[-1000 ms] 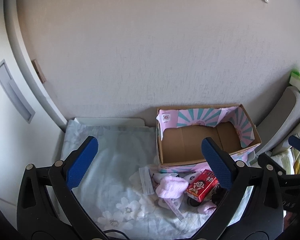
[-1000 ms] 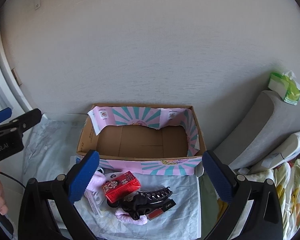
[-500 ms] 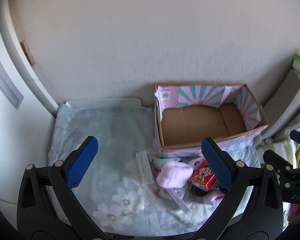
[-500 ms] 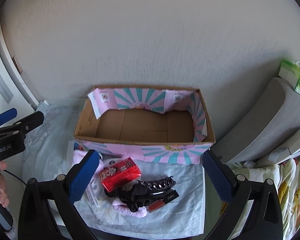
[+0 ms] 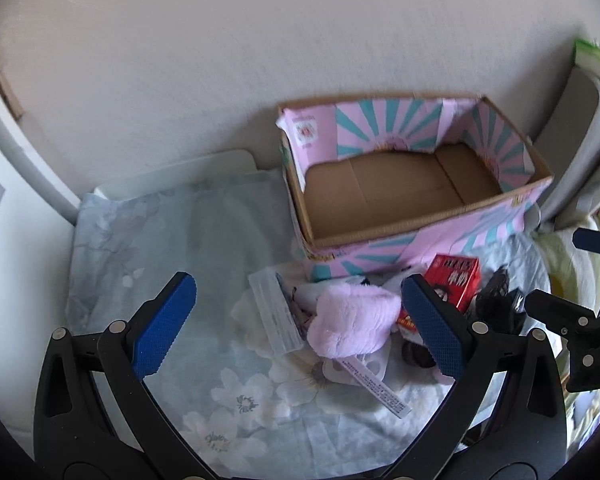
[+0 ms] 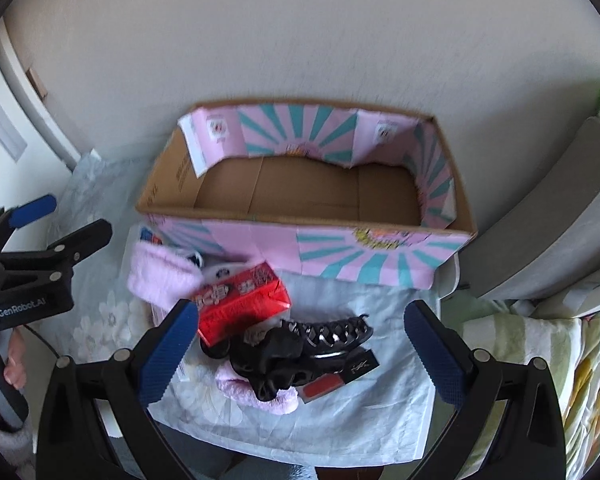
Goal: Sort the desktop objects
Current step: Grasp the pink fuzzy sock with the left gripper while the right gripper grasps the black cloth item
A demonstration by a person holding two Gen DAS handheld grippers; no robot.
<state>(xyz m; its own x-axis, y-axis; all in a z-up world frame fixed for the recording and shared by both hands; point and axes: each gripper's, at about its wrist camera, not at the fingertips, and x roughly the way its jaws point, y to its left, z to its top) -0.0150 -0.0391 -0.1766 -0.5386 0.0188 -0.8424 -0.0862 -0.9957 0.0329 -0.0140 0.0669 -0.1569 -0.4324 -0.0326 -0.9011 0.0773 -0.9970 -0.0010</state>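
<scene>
While both grippers hover above the desk with nothing between their blue pads, the left gripper (image 5: 298, 314) has its jaws spread wide over a pale floral cloth (image 5: 172, 240), and the right gripper (image 6: 302, 342) has its jaws equally wide over a small heap of objects.

An open cardboard box with a pink and teal sunburst print (image 6: 380, 250) stands at the far side against the white wall, and its brown floor is bare. Just near of its front wall lies the heap. A red rectangular carton with cartoon figures (image 6: 242, 302) rests tilted at the heap's middle. A fluffy pale pink fabric piece (image 5: 354, 326) lies to its left, touching it. A black plastic claw hair clip (image 6: 324, 334) lies right of the carton, on top of a second pink fluffy piece (image 6: 256, 394) and a flat black and red packet (image 6: 342, 378). A clear flat plastic case (image 5: 274, 316) sits at the heap's left edge, and a white printed label strip (image 5: 374, 386) pokes out toward the near side.

A person's hand (image 6: 2, 356) grips the left tool's handle at the left edge of the right wrist view.
</scene>
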